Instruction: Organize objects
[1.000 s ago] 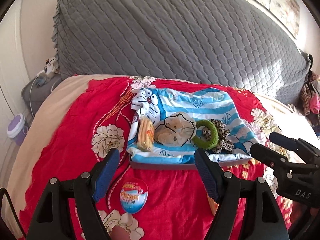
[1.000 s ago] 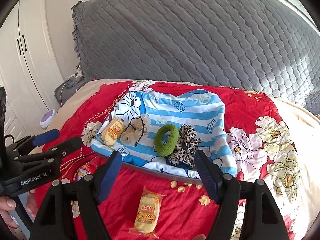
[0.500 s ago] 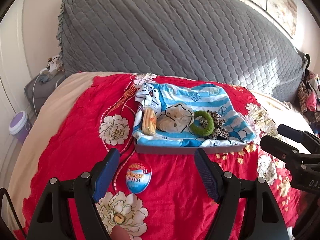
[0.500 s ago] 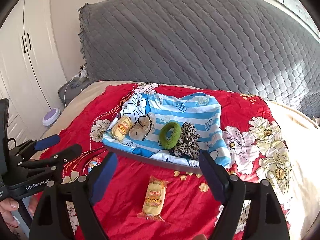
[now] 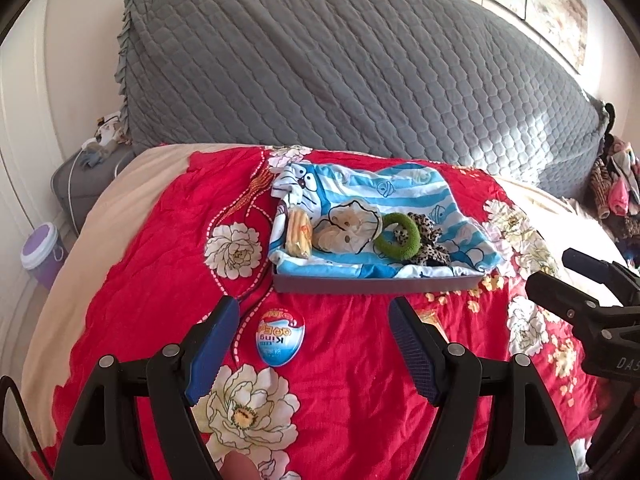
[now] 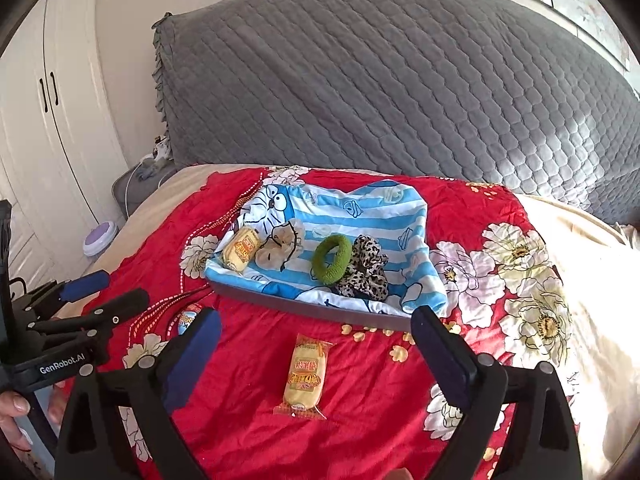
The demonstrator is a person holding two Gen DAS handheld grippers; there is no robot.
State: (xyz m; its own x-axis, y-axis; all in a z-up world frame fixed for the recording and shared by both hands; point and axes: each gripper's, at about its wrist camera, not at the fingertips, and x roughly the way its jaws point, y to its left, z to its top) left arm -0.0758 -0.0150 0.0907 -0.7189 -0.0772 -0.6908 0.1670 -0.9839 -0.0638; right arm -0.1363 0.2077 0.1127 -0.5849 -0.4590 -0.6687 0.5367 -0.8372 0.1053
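On top of the red floral bedspread (image 6: 360, 432) sits a grey tray (image 5: 376, 283) lined w/ a blue-and-white striped cartoon cloth (image 6: 360, 212). Four things lie in a row on the cloth: a yellow snack pack (image 6: 241, 249) at the left end, a beige frilly hair tie (image 6: 280, 246) touching it, then a green scrunchie (image 6: 332, 259) leaning against a leopard-print scrunchie (image 6: 364, 272) at the right end.

Two items lie loose on the bedspread, outside the tray. A second yellow snack pack (image 6: 306, 374) (clear wrapper, orange print) rests near the tray's front edge, lined up between the fingers of the right gripper (image 6: 316, 360). A blue-and-white egg-shaped package (image 5: 280, 338) lies further left, just beside the left finger of the left gripper (image 5: 314, 350), also in front of the tray.

Both grippers hover above the bedspread w/ jaws spread wide, nothing between the blue pads. Each shows at the edge of the other's view: right gripper at the right of the left wrist cam, left gripper at the left of the right wrist cam, side by side, well apart.

Behind the bed stands a grey quilted headboard (image 6: 380, 88). White wardrobe doors (image 6: 52, 128) and a small purple-lidded bin (image 5: 42, 252) are off to the left.
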